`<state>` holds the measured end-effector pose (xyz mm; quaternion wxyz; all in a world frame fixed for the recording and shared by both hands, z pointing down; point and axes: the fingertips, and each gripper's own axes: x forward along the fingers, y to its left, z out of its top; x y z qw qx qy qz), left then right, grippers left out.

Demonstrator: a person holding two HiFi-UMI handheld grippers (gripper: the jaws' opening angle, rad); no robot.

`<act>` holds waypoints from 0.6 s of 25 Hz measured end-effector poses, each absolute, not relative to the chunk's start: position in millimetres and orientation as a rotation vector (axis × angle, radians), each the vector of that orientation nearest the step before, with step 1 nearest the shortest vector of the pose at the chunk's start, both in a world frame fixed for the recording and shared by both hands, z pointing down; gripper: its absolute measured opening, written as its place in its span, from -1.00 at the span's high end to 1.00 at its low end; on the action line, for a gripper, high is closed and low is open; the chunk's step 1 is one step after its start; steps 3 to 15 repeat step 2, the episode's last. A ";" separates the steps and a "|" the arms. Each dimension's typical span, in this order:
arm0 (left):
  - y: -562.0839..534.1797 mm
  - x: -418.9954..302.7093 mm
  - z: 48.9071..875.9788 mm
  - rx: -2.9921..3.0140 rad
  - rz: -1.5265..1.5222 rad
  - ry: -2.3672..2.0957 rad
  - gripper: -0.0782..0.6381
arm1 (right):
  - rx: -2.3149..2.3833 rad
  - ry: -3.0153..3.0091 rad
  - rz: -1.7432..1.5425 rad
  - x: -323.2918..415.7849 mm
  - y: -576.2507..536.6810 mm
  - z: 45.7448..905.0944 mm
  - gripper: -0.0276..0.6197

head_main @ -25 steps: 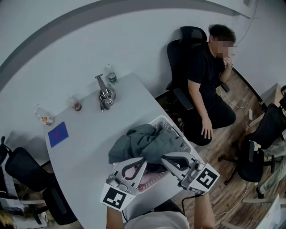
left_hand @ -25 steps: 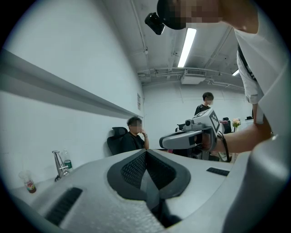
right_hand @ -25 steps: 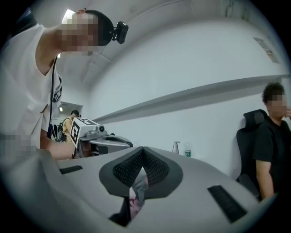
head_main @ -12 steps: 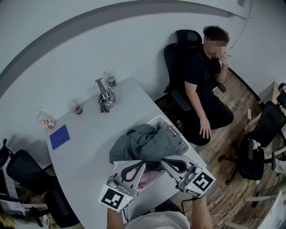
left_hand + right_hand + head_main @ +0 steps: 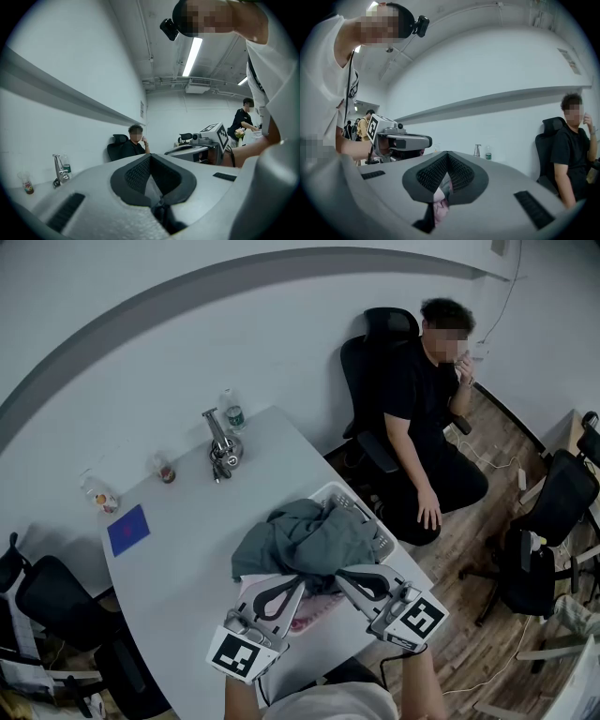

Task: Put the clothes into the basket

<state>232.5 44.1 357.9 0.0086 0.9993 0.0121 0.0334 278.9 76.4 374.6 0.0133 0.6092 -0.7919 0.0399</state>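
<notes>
Clothes (image 5: 305,538) heaped in the basket (image 5: 360,508) at the near right edge of the table (image 5: 187,549); grey-green folds draped over the basket's left rim, pink cloth (image 5: 305,620) at its near side. At that near side, level, tips against the edge of the heap: left tongs (image 5: 301,578) toward the basket's left rim, right tongs (image 5: 342,572) toward its right. Both pairs pressed together, no fold plainly pinched in either. Reads as the tucking-in stage: most of the load inside, the overhang at the left rim not yet in. Next move probably calls for spreading one pair, taking the hanging fold beside the left rim and lifting it over into the basket, without dragging the basket toward the table edge. Only from the head view: basket, heap and overhang, none of them visible in either gripper view. Only from the right gripper view: pink cloth (image 5: 439,206) in the slot below the closed tips, with the left tongs (image 5: 401,140) opposite. From the left gripper view: closed pads (image 5: 133,173) with just a pale sliver behind them, too small to name, and the right tongs with the marker cube (image 5: 216,135) across. Impossible to rule out a thin fold nipped at either tip.
</notes>
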 end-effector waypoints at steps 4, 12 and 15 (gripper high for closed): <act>45.2 230.7 357.0 3.125 0.105 0.040 0.76 | 1.897 -2.460 0.129 277.3 77.1 374.7 0.91; 45.2 230.7 357.0 3.125 0.105 0.040 0.76 | 1.897 -2.460 0.129 277.3 77.1 374.7 0.91; 45.2 230.7 357.0 3.125 0.105 0.040 0.76 | 1.897 -2.460 0.129 277.3 77.1 374.7 0.91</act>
